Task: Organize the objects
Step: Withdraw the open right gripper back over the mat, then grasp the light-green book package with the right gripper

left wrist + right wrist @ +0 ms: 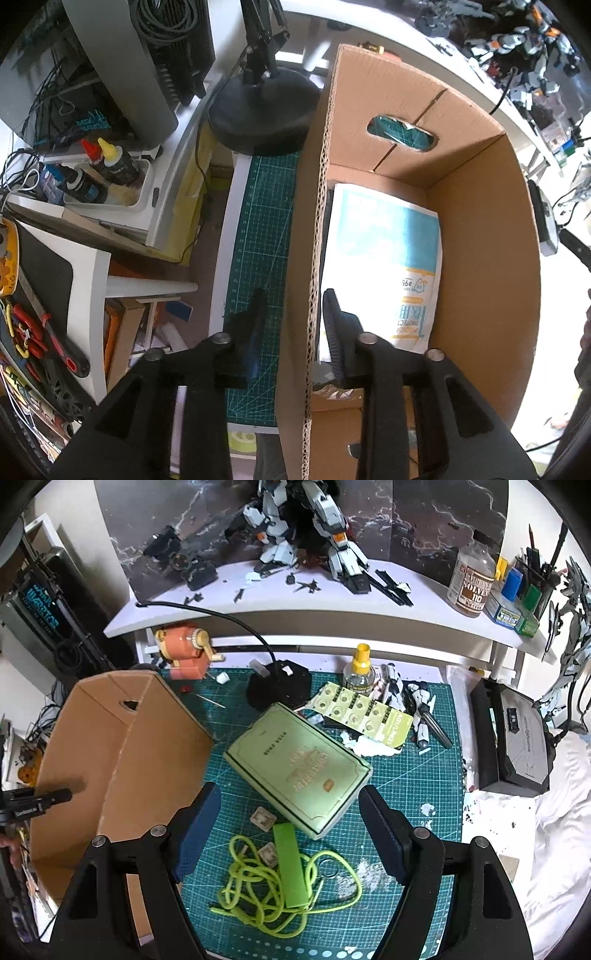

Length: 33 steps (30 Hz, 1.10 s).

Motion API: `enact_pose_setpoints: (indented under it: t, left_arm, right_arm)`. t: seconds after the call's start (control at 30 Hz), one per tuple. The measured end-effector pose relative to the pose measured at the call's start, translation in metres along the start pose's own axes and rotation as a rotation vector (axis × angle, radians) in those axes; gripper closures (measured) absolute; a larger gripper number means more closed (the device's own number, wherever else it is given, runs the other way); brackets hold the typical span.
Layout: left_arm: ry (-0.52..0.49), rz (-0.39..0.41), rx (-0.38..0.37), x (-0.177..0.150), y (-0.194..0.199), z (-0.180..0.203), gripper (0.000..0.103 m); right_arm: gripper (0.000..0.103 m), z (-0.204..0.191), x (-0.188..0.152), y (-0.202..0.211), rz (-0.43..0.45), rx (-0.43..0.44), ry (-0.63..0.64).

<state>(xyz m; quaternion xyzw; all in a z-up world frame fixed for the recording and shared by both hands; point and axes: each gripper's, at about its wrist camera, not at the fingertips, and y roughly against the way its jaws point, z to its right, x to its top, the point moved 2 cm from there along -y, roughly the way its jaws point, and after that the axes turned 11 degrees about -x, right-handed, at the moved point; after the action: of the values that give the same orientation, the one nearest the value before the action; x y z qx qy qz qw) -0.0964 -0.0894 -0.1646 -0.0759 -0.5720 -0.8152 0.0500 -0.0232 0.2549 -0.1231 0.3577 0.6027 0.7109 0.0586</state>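
Note:
My left gripper (291, 317) straddles the left wall of a brown cardboard box (487, 236), one finger outside and one inside; its jaws look closed on the wall. A white and blue packet (384, 251) lies in the box. The box also shows at the left of the right wrist view (122, 760). My right gripper (290, 812) is open and empty above a pale green box (295, 764) on the green cutting mat (413, 786). A lime green cable (258, 886) with a green bar (291, 864) lies just below it.
A battery blister card (365, 716), a yellow-capped bottle (358, 672), model robot parts (421, 705), a black stand (277, 686) and an orange sharpener (188, 657) sit on the mat. A black case (517, 746) is right. A lamp base (262, 114) stands left of the box.

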Motion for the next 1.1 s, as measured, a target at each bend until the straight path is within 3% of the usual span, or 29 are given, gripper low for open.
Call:
enact_pose_setpoints:
  t: [0.03, 0.17, 0.4, 0.67, 0.93, 1.03, 1.1]
  left_arm:
    - [-0.003, -0.005, -0.002, -0.001, 0.000, 0.000, 0.095]
    - [-0.007, 0.006, -0.002, -0.002, 0.001, 0.000, 0.095]
    - [0.008, 0.010, -0.027, -0.002, 0.002, -0.004, 0.094]
    - [0.014, 0.011, -0.025, -0.001, 0.002, -0.005, 0.094]
    - [0.012, 0.007, -0.024, -0.001, 0.002, -0.003, 0.094]
    - [0.012, 0.005, -0.023, -0.001, 0.002, -0.003, 0.094]
    - [0.012, 0.006, -0.021, -0.001, 0.002, -0.003, 0.094]
  right_arm:
    - [0.024, 0.000, 0.000, -0.003, -0.005, -0.004, 0.002]
    - [0.024, 0.003, -0.001, -0.012, -0.019, -0.014, 0.005]
    - [0.024, 0.003, 0.003, -0.022, 0.017, 0.044, 0.008]
    - [0.024, 0.001, 0.010, -0.033, 0.037, 0.013, 0.073]
    - [0.017, -0.007, 0.012, -0.053, 0.001, -0.043, 0.221]
    - [0.015, -0.014, 0.009, -0.066, -0.041, -0.026, 0.312]
    - [0.015, -0.019, 0.007, -0.078, -0.071, -0.060, 0.406]
